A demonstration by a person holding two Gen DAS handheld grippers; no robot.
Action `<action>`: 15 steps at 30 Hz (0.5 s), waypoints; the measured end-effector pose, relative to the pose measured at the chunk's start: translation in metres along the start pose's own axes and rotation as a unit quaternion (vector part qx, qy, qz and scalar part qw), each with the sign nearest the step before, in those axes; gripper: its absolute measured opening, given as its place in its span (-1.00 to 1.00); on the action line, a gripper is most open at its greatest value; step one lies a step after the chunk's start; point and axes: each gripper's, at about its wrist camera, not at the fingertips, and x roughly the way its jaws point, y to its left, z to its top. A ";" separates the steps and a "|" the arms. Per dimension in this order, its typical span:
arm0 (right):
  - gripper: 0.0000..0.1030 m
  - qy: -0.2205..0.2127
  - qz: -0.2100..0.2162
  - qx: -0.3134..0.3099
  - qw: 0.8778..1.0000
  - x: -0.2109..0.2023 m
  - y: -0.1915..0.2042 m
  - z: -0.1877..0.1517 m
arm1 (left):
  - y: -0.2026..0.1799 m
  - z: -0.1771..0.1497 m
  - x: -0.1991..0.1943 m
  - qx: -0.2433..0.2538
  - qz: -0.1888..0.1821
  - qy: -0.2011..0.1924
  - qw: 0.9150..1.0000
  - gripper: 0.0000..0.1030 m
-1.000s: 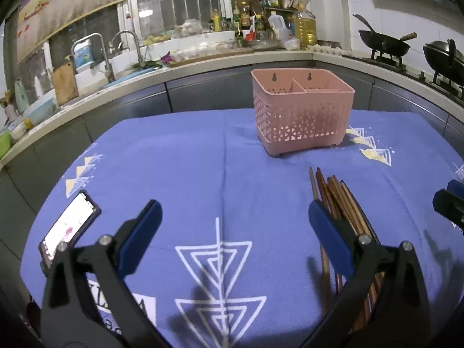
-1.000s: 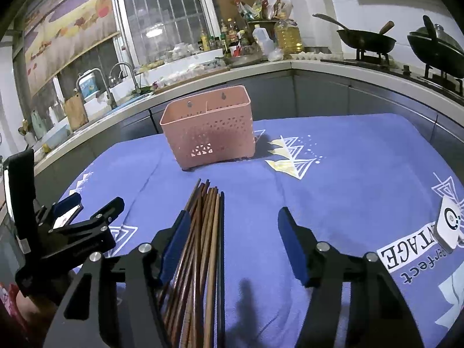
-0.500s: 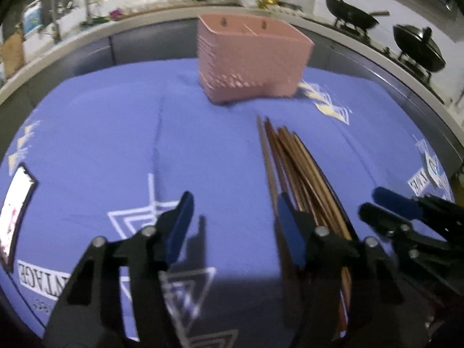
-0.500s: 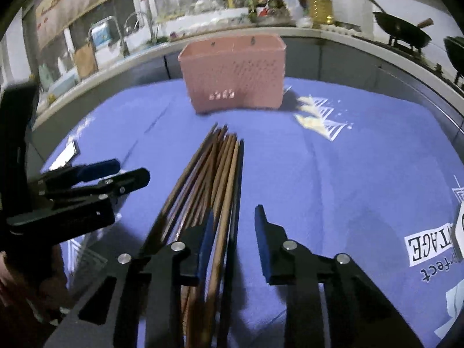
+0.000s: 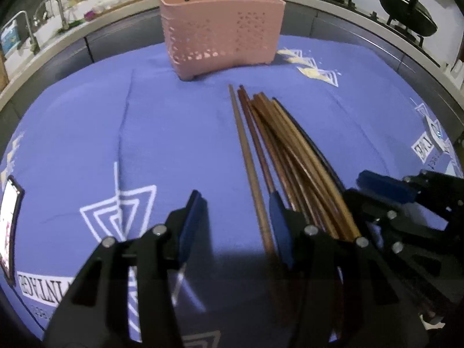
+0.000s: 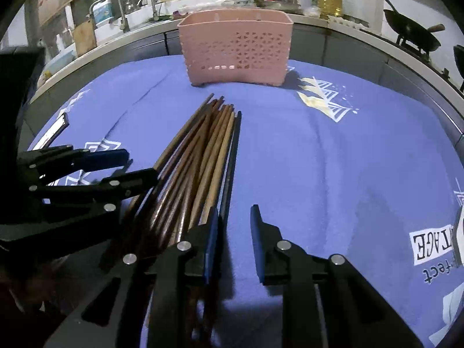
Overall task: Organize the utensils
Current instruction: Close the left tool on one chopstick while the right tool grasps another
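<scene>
Chopsticks [image 5: 278, 145] lie in a loose fanned bundle on the blue cloth [image 5: 174, 133], tips toward the pink basket [image 5: 221, 26], which stands upright at the far edge, apart from them. Left gripper [image 5: 235, 226] sits low over the near ends, jaws closing, still parted; the leftmost stick runs between the pads, and its right pad [image 5: 279, 232] lies alongside the rest of the bundle (contact hard to judge, nothing clamped). Right gripper [image 6: 233, 239] is on the bundle's right side, jaws also closing with a narrow gap, only bare cloth showing between them; its left pad [image 6: 211, 243] is just beside the dark outer chopstick [image 6: 230, 162]. In the right wrist view the left gripper's tips reach the bundle's left edge. Phone [image 5: 8, 226] lies at the cloth's left edge. Woks [image 5: 406, 17] sit on the counter behind.
</scene>
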 end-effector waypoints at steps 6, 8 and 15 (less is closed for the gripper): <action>-0.55 0.006 -0.005 0.014 1.000 0.003 -0.007 0.002 | -0.002 0.001 0.005 0.007 0.012 0.001 1.000 -0.10; -0.55 0.008 0.001 0.014 1.000 0.004 -0.005 0.002 | -0.006 0.001 0.006 0.016 0.017 -0.003 1.000 -0.10; -0.55 0.008 -0.007 0.002 1.000 0.006 0.001 0.002 | 0.001 0.002 0.004 0.013 0.002 -0.010 1.000 -0.85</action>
